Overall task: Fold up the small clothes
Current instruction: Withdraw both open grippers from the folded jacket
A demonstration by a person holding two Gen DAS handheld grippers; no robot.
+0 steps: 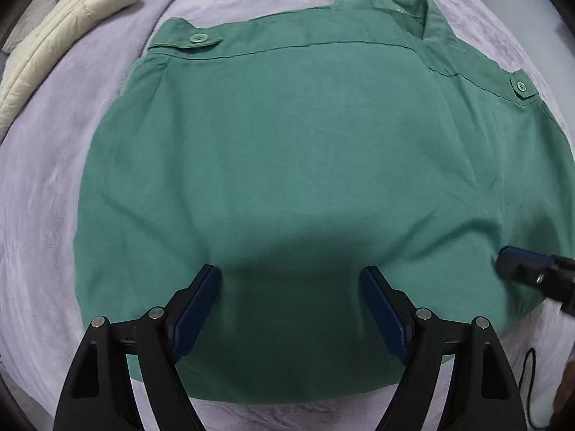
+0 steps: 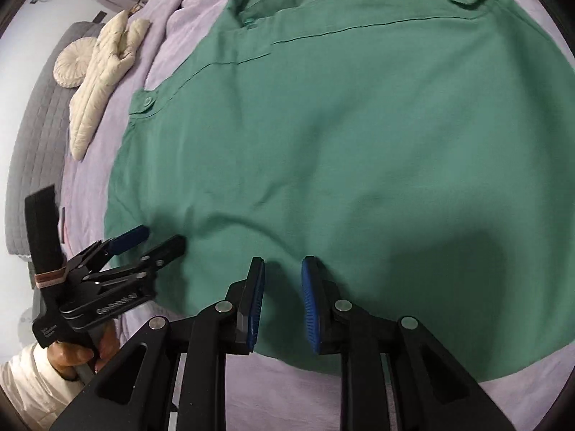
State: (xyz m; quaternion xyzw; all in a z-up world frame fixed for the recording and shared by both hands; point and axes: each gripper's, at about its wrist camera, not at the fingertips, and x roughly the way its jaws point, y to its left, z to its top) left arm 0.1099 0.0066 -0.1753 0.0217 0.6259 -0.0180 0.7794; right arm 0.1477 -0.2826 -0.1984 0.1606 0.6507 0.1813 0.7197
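A green shirt (image 1: 287, 151) lies flat, back side up, on a lilac blanket (image 1: 54, 215), collar at the far side. It also shows in the right wrist view (image 2: 359, 125). My left gripper (image 1: 290, 273) is open and hovers over the shirt's near hem, holding nothing. It appears in the right wrist view (image 2: 163, 239) at the shirt's left hem corner. My right gripper (image 2: 283, 264) is open with a narrower gap, over the hem to the right of the left one. Its fingertips (image 1: 521, 264) show at the right edge of the left wrist view.
A cream quilted jacket (image 1: 72, 25) lies on the blanket at the far left, also in the right wrist view (image 2: 104, 75). A round cream cushion (image 2: 70, 66) and a grey quilted headboard (image 2: 36, 143) lie beyond. A black cable (image 1: 526, 377) lies near right.
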